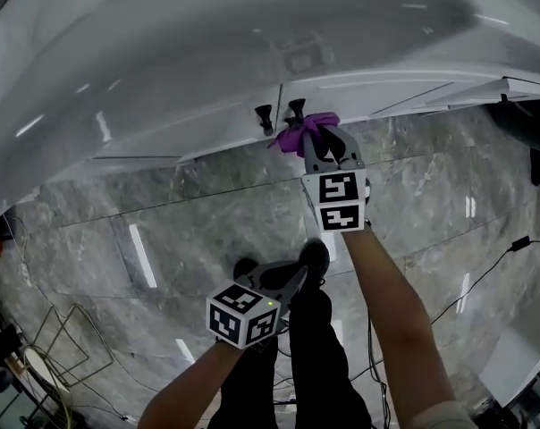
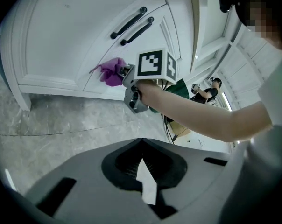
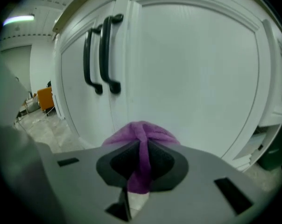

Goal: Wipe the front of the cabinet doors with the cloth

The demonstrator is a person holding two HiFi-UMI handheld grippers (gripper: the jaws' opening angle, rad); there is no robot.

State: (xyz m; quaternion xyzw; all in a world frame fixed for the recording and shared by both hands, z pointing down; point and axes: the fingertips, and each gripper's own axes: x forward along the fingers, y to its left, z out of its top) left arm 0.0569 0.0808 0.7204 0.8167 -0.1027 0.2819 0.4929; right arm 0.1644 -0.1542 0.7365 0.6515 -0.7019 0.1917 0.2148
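my right gripper [image 3: 140,164] is clamped on the purple cloth [image 3: 140,133], its wad at the lower cabinet door [image 3: 197,64], probably touching though i can't be sure. my left gripper [image 2: 142,169] hangs back, jaws together and empty. i'd press the wad flat and sweep overlapping strokes, steering round the black handles [image 3: 106,52].

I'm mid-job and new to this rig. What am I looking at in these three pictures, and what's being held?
There is no robot here: a person holds a two-jaw gripper in each hand. The head view looks steeply down at the white cabinet doors and the grey marble floor. The other two pictures come from cameras riding on each gripper. The right gripper is shut on a purple cloth, held up to the door near the black handles. The left gripper hangs back, jaws together and empty. The marker cubes are parts of the grippers.
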